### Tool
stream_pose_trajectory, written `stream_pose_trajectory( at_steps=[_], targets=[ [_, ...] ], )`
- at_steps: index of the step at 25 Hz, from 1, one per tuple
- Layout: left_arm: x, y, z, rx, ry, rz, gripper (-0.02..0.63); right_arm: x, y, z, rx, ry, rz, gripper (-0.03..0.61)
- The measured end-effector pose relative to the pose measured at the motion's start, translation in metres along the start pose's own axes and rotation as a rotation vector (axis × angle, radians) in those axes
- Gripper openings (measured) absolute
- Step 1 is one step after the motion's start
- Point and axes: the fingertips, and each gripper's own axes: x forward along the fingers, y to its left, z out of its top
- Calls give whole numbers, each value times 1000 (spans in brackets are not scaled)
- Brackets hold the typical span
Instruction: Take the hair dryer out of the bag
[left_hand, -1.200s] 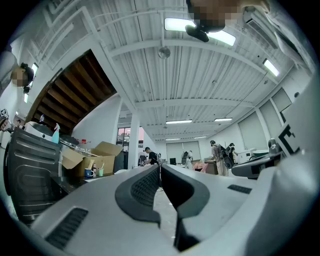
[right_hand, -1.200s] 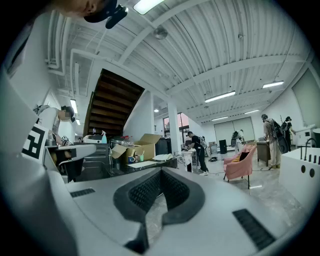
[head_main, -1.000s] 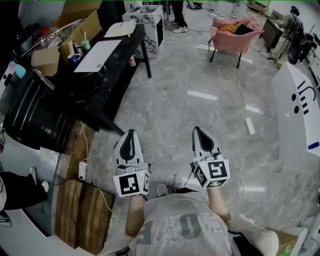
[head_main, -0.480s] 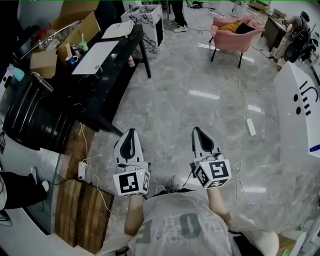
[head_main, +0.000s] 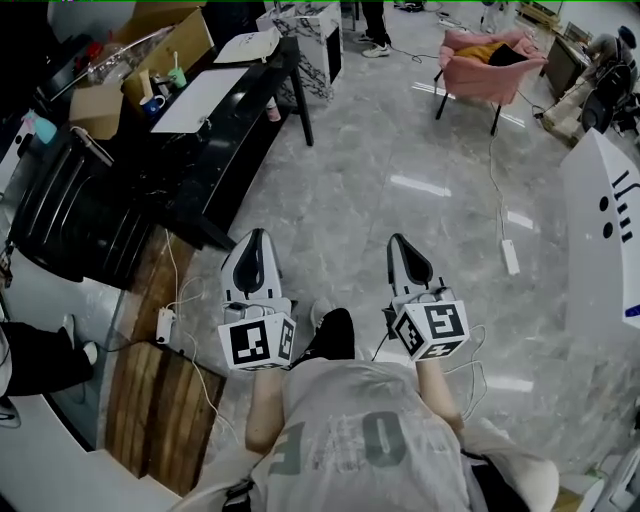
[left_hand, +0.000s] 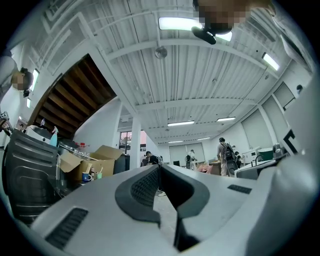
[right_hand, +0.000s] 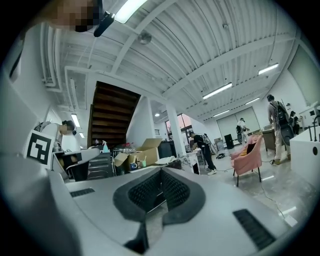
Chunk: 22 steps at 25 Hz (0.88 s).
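Note:
No bag and no hair dryer show in any view. In the head view my left gripper (head_main: 256, 238) and right gripper (head_main: 397, 243) are held side by side at waist height over the grey marble floor (head_main: 400, 150), both pointing ahead. Both are shut, jaws meeting at the tips with nothing between them. The left gripper view has its shut jaws (left_hand: 158, 166) aimed across the room toward a cardboard box (left_hand: 102, 157). The right gripper view has its shut jaws (right_hand: 161, 171) facing a long black table (right_hand: 165, 164).
A long black table (head_main: 215, 120) stands ahead on the left with a white board (head_main: 203, 98), cups and a cardboard box (head_main: 130, 70). A pink chair (head_main: 478, 60) sits far right, a white cabinet (head_main: 605, 240) at right. Power strips and cables (head_main: 508, 250) lie on the floor. Wooden planks (head_main: 150, 400) lie at left.
I have stepped forward: the table and floor slid down the head view, and a dark shoe now shows between the grippers. Both grippers stay shut and side by side.

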Motion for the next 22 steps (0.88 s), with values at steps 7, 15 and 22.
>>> stream_pose_trajectory(
  at_steps=[7,15,22],
  targets=[
    [39,15,6,16,-55,22,38,31,-20,14,-24,-31,3,31],
    [105,28,-30,22,-132,19,38,84,-60,-2,-53,-112,-1,31],
    [198,31,-99,49,-105,-30,38,197,-87,-59,-26,-44,63,31]
  ],
)
